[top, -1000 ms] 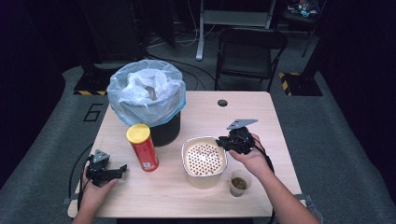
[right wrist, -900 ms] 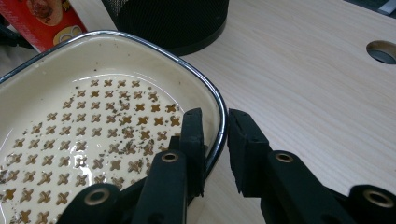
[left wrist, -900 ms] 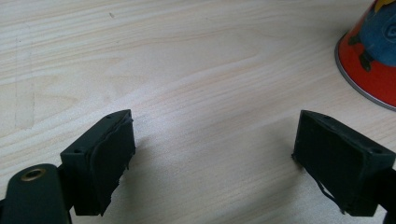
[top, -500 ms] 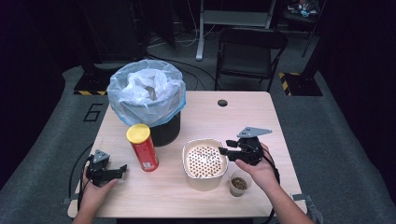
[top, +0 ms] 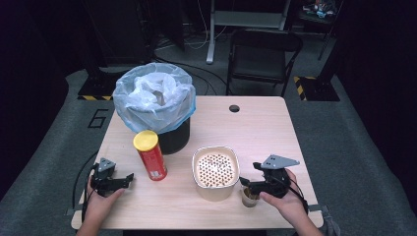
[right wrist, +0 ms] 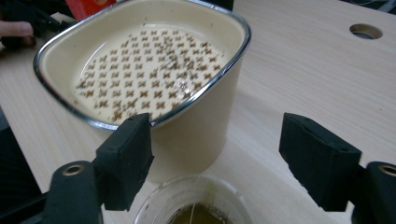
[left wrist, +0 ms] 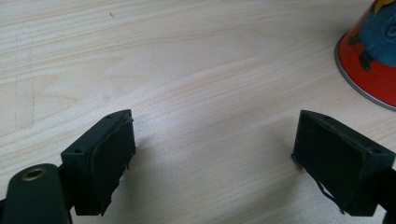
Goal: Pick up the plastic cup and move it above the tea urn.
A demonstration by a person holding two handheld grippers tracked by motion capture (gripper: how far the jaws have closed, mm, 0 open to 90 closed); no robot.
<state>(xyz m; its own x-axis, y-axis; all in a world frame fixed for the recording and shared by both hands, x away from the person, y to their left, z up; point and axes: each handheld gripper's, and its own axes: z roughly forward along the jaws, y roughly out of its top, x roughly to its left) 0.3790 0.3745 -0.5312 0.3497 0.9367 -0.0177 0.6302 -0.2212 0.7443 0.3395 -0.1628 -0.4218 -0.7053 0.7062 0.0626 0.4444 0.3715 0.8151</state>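
My right gripper (top: 247, 183) has just been opening its fingers, now spread w/ nothing between them, right above the small clear plastic cup (top: 249, 196), which stands on the bench (top: 265, 132) just beside the cream pot (top: 215, 169). I judge the cup light, thin and easy to crush or tip, w/ brown stuff inside, so hold it softly at mid-wall. My left gripper (top: 129, 177) rests w/ fingers spread, empty.

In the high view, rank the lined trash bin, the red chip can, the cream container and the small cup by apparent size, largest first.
1. Lined trash bin
2. Cream container, lower but broader than the can
3. Red chip can
4. Small cup, partly hidden by the right gripper

The bin stands farther from the camera and looks largest anyway.
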